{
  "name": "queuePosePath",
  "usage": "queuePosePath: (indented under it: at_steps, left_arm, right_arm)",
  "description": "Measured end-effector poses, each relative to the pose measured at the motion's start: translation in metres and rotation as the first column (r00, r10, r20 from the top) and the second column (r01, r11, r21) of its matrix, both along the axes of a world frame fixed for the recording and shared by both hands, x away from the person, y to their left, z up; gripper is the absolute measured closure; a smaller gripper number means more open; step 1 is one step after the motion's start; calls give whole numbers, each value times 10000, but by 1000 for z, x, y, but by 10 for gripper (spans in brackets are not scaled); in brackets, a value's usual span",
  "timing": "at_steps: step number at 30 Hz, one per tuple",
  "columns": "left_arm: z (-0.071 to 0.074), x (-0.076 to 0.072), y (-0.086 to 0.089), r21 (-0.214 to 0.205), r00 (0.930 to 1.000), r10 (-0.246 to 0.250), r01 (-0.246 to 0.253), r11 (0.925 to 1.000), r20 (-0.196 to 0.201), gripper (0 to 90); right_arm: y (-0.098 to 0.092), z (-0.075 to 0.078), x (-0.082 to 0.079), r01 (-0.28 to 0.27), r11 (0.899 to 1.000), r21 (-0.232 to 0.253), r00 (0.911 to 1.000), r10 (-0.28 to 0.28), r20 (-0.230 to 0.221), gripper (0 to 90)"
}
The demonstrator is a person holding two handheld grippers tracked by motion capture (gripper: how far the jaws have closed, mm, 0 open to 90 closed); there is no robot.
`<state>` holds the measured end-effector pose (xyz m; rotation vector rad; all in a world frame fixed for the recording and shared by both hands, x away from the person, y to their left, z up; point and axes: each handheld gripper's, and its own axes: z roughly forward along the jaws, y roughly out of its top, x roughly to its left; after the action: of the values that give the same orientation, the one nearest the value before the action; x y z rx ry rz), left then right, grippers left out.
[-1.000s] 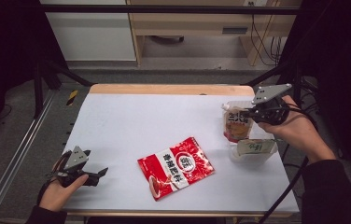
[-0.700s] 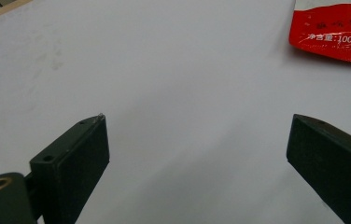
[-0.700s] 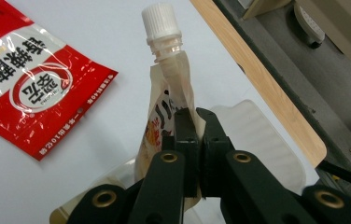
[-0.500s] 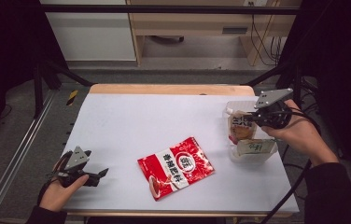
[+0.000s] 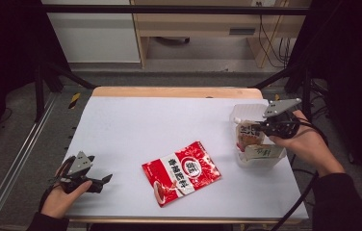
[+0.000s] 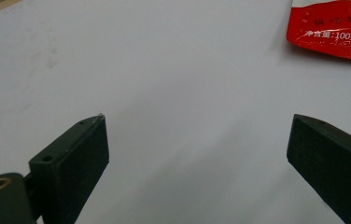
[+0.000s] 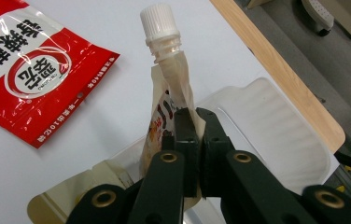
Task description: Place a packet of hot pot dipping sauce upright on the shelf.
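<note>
At near-left table corner, left gripper point(image 5: 103, 180) rests low on white table point(image 5: 160, 120), jaws wide apart, nothing between them; bare tabletop ahead in left gripper view. Red sauce packet point(image 5: 181, 172) lies flat at table middle, well apart from both grippers. At right edge, right gripper point(image 5: 261, 128) clamped tight on spouted pouch point(image 7: 166, 100), pinching it below white screw cap point(image 7: 159, 21). Pouch hangs upright over clear plastic tray point(image 5: 239, 111), lower end inside tray. Second pale pouch point(image 5: 263, 152) lies in tray just beside it.
</note>
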<state>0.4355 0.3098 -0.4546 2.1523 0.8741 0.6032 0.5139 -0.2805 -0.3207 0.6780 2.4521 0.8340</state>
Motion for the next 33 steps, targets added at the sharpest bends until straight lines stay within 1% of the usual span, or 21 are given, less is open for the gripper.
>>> queuePosePath:
  at_steps: [1, 2, 3, 6, 10, 15, 16, 20, 25, 27, 28, 29, 30, 31, 33]
  left_arm:
    - [0, 0, 0, 13, 10000, -10, 10, 10000, -1, 55]
    - [-1, 0, 0, 42, 10000, -27, 27, 10000, -27, 55]
    - [-1, 0, 0, 42, 10000, -27, 27, 10000, -27, 55]
    - [-1, 0, -1, 65, 10000, -67, 68, 10000, -27, 55]
    - [0, 0, -1, 33, 9999, -87, 87, 10000, 56, 55]
    - [-1, 0, -2, 117, 10000, -97, 98, 9999, -14, 55]
    - [-1, 0, -2, 101, 9999, -108, 108, 9999, -4, 55]
    - [-1, 0, -2, 112, 9999, -121, 121, 9999, -28, 55]
    - [-1, 0, -2, 130, 9999, -125, 126, 9998, -49, 55]
    - [-2, 0, -3, 147, 9999, -140, 141, 9998, -63, 55]
    - [-2, 0, -3, 155, 9998, -161, 163, 9997, -84, 55]
    - [-2, 0, -3, 169, 9998, -172, 173, 9997, -92, 55]
    - [-2, 0, -3, 192, 9998, -184, 186, 9996, -95, 55]
    - [-2, 0, -3, 192, 9998, -184, 186, 9996, -95, 55]
    - [-2, 0, -3, 206, 9998, -197, 199, 9996, -97, 55]
  right_arm:
    - [0, 0, 0, 0, 10000, 0, 10000, 0, 0, 887]
    - [-1, -5, -1, 64, 10000, 52, 9999, -64, -82, 887]
    - [-1, -5, -1, 64, 10000, 52, 9999, -64, -82, 887]
    - [-4, -12, -3, 132, 9999, 35, 9996, -131, -248, 886]
    - [-6, -14, -3, 191, 9998, 35, 9992, -190, -343, 883]
    - [-8, -16, -4, 280, 9996, 2, 9983, -280, -517, 880]
    - [-8, -17, -4, 302, 9995, -70, 9979, -306, -568, 880]
    - [-7, -21, -4, 290, 9996, -70, 9973, -294, -680, 878]
    - [-8, -21, -2, 328, 9994, -57, 9972, -331, -672, 873]
    - [-8, -21, -3, 463, 9989, -10, 9963, -462, -725, 867]
    - [-9, -22, -2, 417, 9991, -45, 9968, -419, -677, 861]
    - [-9, -21, -3, 545, 9985, 9, 9955, -543, -780, 847]
    - [-11, -21, -2, 569, 9984, 49, 9955, -563, -759, 808]
    - [-11, -21, -2, 569, 9984, 49, 9955, -563, -759, 808]
    - [-12, -20, -3, 740, 9971, 170, 9944, -725, -772, 747]
